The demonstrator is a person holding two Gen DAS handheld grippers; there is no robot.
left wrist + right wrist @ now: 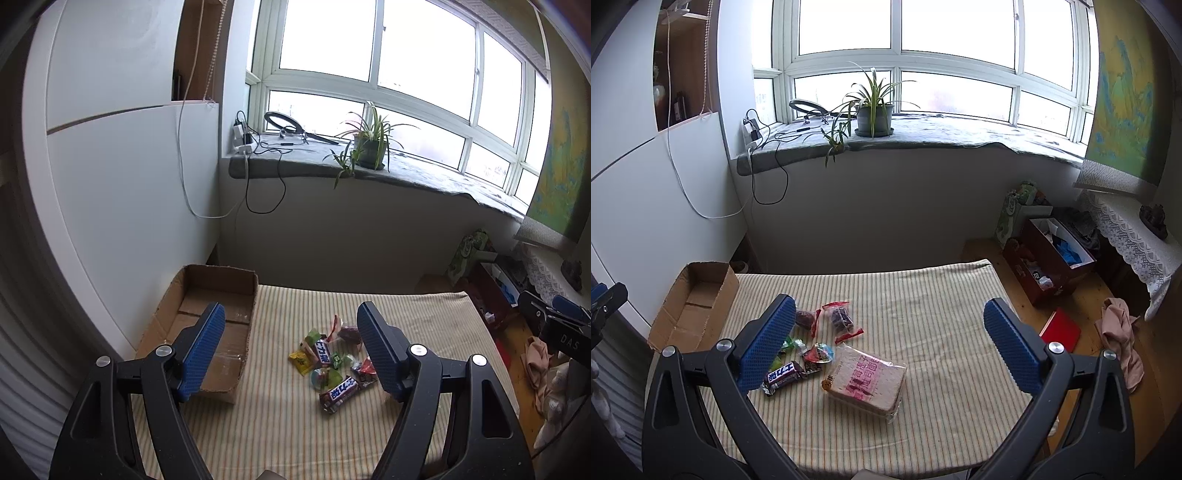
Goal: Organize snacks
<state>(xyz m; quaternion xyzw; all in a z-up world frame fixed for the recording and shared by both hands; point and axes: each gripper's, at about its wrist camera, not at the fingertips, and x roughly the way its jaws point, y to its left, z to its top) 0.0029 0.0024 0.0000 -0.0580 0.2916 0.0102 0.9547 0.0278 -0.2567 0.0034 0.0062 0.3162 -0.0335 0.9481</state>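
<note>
Several small wrapped snacks [334,360] lie in a loose pile on the striped cloth, among them a brown chocolate bar [339,394]. An open cardboard box [207,325] with nothing inside stands at the left. My left gripper [291,347] hovers open above the cloth, between box and pile. In the right wrist view the same chocolate bar [783,376] and candies [818,352] lie left of a large clear-wrapped bread pack [866,380] with pink print. My right gripper [890,338] is open above the bread pack, holding nothing. The box [692,310] sits far left.
The striped cloth [923,314] covers a low surface ending near a white wall and windowsill with a potted plant [873,110]. Right of it on the wooden floor are open boxes [1049,258], a red item [1062,330] and a crumpled cloth [1121,332].
</note>
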